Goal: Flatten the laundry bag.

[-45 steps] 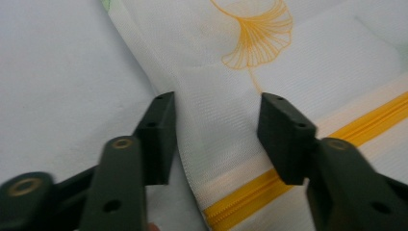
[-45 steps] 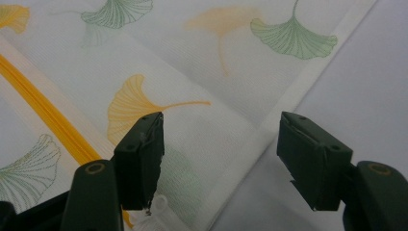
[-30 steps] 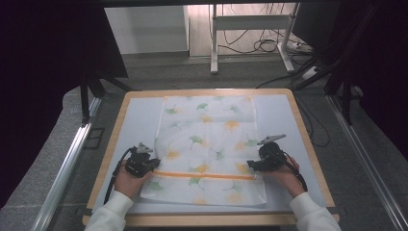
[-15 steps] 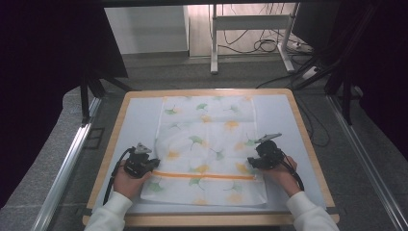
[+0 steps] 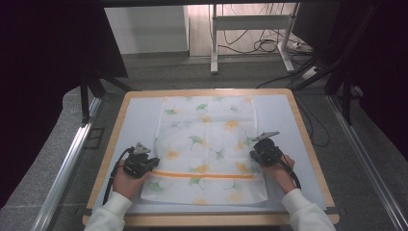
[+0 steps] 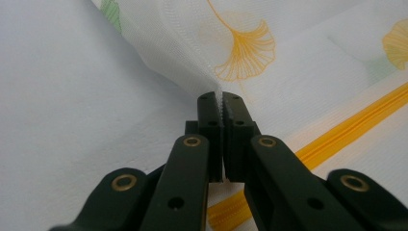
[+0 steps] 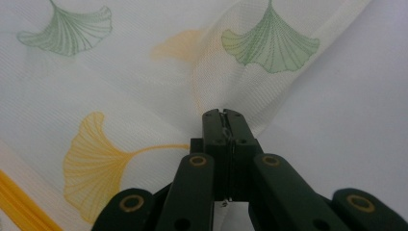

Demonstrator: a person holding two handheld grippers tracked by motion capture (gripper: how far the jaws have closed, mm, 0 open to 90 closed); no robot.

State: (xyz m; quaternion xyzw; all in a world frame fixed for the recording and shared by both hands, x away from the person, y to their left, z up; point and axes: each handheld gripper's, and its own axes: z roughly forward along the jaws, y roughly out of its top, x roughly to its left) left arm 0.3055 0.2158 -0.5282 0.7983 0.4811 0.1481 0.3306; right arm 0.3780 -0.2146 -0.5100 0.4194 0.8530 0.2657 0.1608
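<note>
Wood-framed surface (image 5: 308,144) carries mesh laundry bag (image 5: 207,144), flat at centre. My left hand-held gripper (image 6: 222,98) clamps bag's left edge; right hand-held gripper (image 7: 226,115) clamps right edge. Both just beyond orange zipper (image 5: 202,174), probably for even fold.

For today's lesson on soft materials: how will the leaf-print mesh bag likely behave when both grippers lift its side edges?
The mesh bag probably hangs floppy: it already tents up in folds at the left gripper and the right gripper. It looks sheer, so likely light. Its orange zipper may sag as a firmer line.
</note>
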